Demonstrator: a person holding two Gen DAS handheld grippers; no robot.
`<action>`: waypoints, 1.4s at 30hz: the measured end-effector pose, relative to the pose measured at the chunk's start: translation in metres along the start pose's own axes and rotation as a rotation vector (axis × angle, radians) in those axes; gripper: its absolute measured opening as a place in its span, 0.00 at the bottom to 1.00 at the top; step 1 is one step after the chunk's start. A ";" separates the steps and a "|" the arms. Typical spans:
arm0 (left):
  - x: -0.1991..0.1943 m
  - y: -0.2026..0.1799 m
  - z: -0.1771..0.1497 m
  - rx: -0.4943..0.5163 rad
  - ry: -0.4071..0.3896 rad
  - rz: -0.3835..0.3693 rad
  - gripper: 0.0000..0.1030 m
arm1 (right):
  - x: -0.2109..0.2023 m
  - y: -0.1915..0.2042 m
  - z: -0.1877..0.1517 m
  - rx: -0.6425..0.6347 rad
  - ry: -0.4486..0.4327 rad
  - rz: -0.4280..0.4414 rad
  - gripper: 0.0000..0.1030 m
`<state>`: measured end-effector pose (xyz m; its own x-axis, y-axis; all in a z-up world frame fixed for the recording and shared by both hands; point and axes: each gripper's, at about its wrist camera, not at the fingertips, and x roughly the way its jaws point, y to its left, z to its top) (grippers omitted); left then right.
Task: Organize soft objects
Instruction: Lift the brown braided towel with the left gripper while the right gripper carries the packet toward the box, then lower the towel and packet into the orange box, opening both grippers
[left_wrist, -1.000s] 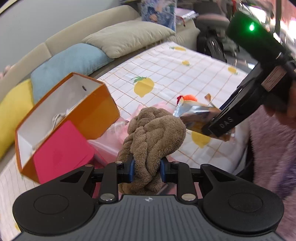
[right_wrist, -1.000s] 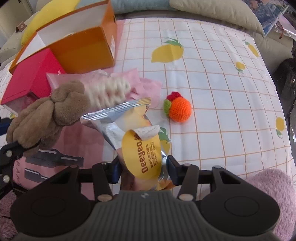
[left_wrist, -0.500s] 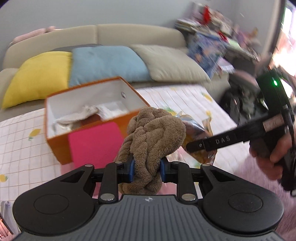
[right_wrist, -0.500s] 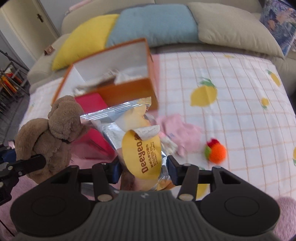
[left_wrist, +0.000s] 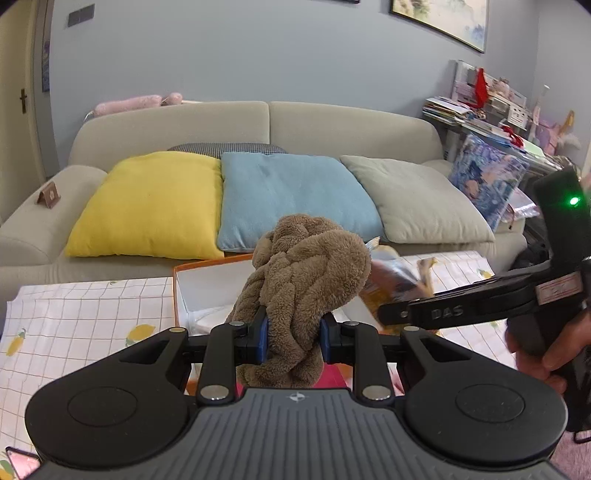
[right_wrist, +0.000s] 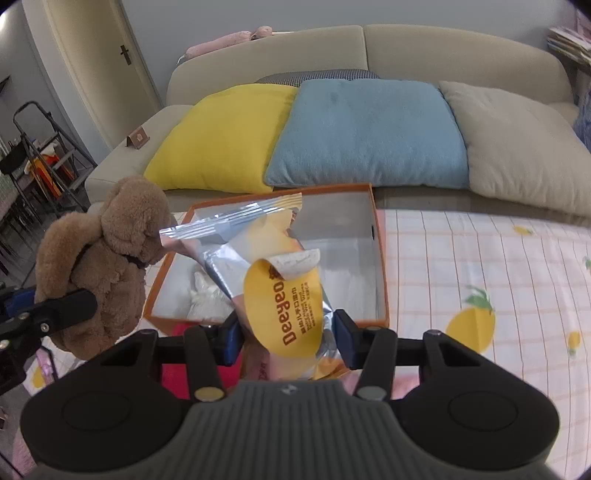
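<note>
Left wrist and right wrist views. The left gripper (left_wrist: 291, 340) was clamped on a brown plush toy (left_wrist: 303, 291), its blue-padded fingers (left_wrist: 263, 335) pressing the lower body from both sides. The toy was held off the table with its long axis roughly upright and its rounded upper end leaning toward the right. In the right wrist view the same plush toy (right_wrist: 99, 258) appeared at the left edge, beside the left rim of an open orange box (right_wrist: 380, 258), with the left gripper (right_wrist: 51, 314) across its lower part.

The right gripper (right_wrist: 287, 338) was closed on a silver-and-yellow snack packet (right_wrist: 273, 288) printed "Deeyeo". The packet's long axis ran forward and up from the fingers, its crimped silver end pointing up-left over the box opening; a torn label flap curled near its middle. White crumpled material (right_wrist: 205, 299) lay inside the box (left_wrist: 207, 284), partly hidden by the packet. A magenta lid or panel (right_wrist: 177, 373) showed below the box's near wall.

The box rested on a lemon-print checked tablecloth (right_wrist: 480, 280). Behind it stood a beige sofa (right_wrist: 443, 48) bearing, left to right, a yellow cushion (right_wrist: 221, 140), a blue cushion (right_wrist: 369, 133) and a beige cushion (right_wrist: 517, 147). In the left wrist view the right gripper (left_wrist: 399, 314), gripped by a hand (left_wrist: 535, 354), crossed in from the right, touching nothing but the blurred packet (left_wrist: 391, 280)
</note>
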<state>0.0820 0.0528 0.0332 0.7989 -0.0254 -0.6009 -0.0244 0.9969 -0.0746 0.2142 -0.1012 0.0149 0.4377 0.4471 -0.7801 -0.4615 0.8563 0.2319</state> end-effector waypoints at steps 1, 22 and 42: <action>0.007 0.003 0.003 -0.013 0.003 -0.005 0.28 | 0.008 0.001 0.006 -0.001 0.007 -0.011 0.48; 0.130 0.009 -0.014 0.176 0.234 0.172 0.29 | 0.135 -0.002 0.023 -0.113 0.152 -0.185 0.48; 0.099 0.010 -0.005 0.185 0.174 0.106 0.51 | 0.092 0.004 0.017 -0.156 0.087 -0.142 0.56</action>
<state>0.1576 0.0596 -0.0306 0.6824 0.0830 -0.7263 0.0206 0.9910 0.1326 0.2661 -0.0524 -0.0461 0.4411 0.2954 -0.8474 -0.5170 0.8555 0.0291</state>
